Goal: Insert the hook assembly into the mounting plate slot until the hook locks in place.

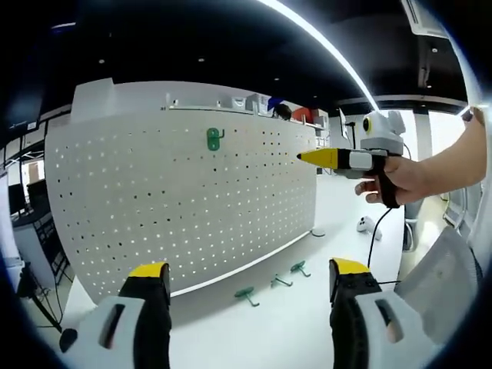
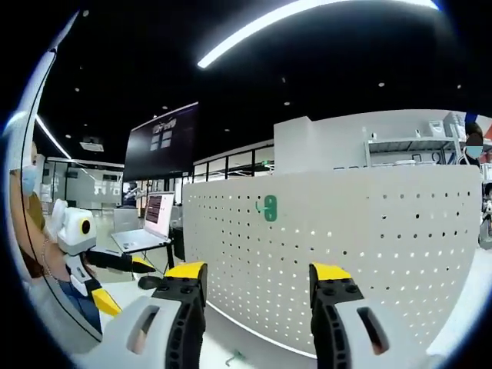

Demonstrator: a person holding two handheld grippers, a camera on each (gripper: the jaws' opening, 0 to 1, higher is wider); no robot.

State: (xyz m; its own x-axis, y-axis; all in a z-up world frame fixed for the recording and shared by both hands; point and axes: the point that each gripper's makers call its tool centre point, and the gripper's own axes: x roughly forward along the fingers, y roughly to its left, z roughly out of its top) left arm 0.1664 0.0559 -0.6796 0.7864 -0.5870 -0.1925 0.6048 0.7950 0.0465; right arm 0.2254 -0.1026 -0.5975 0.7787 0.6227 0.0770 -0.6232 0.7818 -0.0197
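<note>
A white pegboard mounting plate stands upright on the table. One green hook hangs in its upper rows, and shows again as the green hook on the plate in the right gripper view. Three loose green hooks lie on the table at the plate's foot. My left gripper is open and holds nothing, well short of the plate. A hand holds my right gripper up beside the plate's right edge. In its own view the right gripper is open and holds nothing.
The white table top runs along the plate's right side. A laptop stands left of the plate. The left gripper and the person holding it show at the left. Shelves with boxes stand behind the plate.
</note>
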